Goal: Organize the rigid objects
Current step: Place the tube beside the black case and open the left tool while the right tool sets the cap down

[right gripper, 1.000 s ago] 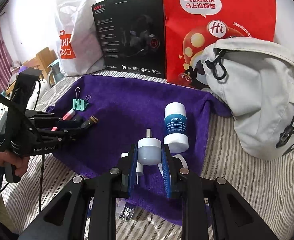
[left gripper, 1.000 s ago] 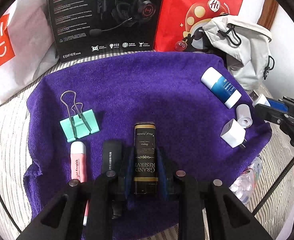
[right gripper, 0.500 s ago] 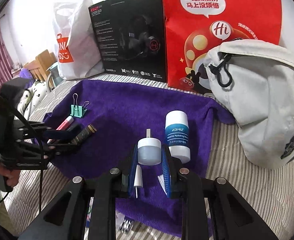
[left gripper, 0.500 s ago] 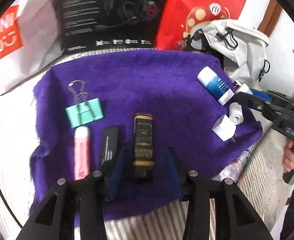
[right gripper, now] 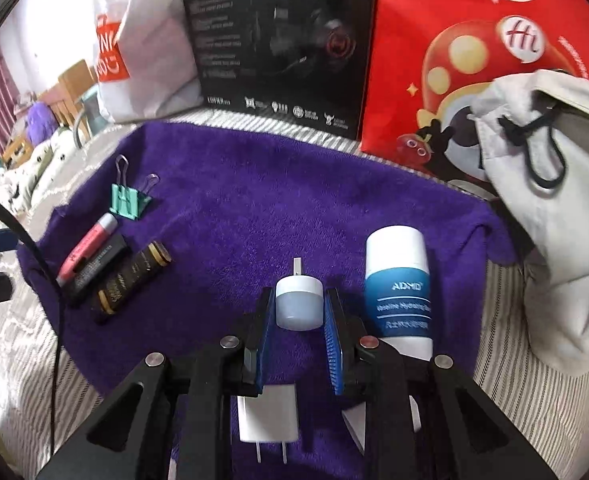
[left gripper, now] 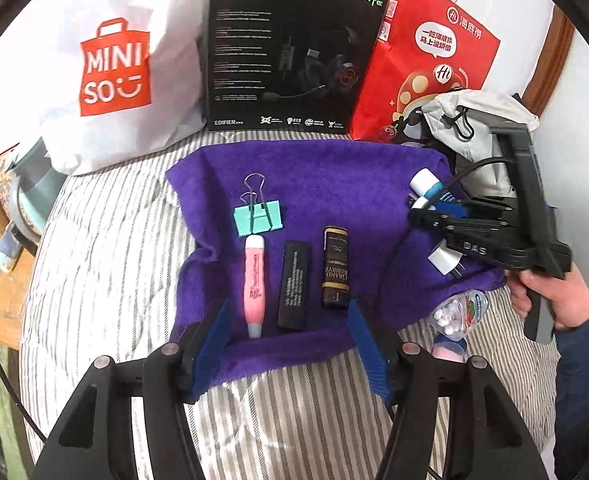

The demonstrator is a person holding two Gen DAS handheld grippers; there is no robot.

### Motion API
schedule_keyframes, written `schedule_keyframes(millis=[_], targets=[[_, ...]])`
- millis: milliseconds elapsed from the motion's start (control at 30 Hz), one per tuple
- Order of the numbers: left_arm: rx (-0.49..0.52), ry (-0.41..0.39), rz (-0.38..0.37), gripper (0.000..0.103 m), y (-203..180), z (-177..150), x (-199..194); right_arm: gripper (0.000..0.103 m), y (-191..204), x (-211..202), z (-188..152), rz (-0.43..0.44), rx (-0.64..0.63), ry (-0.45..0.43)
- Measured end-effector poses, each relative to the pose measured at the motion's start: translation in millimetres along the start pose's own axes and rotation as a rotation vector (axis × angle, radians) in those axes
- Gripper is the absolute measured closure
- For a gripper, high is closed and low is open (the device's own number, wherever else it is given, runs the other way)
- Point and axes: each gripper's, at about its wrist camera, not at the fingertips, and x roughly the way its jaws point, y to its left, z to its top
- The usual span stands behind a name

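Observation:
On the purple towel (left gripper: 334,184) lie a teal binder clip (left gripper: 258,218), a pink tube (left gripper: 253,280), a black stick (left gripper: 293,284) and a brown-and-gold tube (left gripper: 336,266), side by side. My left gripper (left gripper: 290,332) is open, just short of them, touching none. My right gripper (right gripper: 298,312) is shut on a small white jar (right gripper: 298,306) above the towel (right gripper: 234,220). A blue-and-white bottle (right gripper: 398,280) lies to its right. A white charger (right gripper: 268,416) lies under the fingers.
A white shopping bag (left gripper: 106,68), a black headset box (left gripper: 290,52) and a red bag (left gripper: 426,64) stand behind the towel. A pale drawstring bag (right gripper: 554,200) sits at the right. A clear pill bottle (left gripper: 460,312) lies on the striped sheet.
My left gripper let go of the brown-and-gold tube, opened wide and drew back. My right gripper kept the white jar and moved in over the towel, past the charger.

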Motion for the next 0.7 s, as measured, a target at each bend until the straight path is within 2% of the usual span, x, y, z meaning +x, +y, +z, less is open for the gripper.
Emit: schedule_keyframes(millis=[433,533,600,700], targets=[[-0.092,0.01,-0.045,0.044,18.8,-23.7,-12.3,0.078,4.7,7.6,4.9,-0.014,-0.014,0.039],[-0.099,0.011,-0.051,0.044,21.5,-29.2,-15.7,0.073,3.6,7.8,5.2,-0.006,-0.01,0.053],[-0.104,0.006,-0.051,0.044,23.4,-33.1,-19.4,0.062,2.9,7.4,4.6,0.01,-0.006,0.065],[-0.112,0.0,-0.047,0.044,26.8,-39.5,-24.4,0.062,3.9,3.1,1.6,-0.006,-0.012,0.072]])
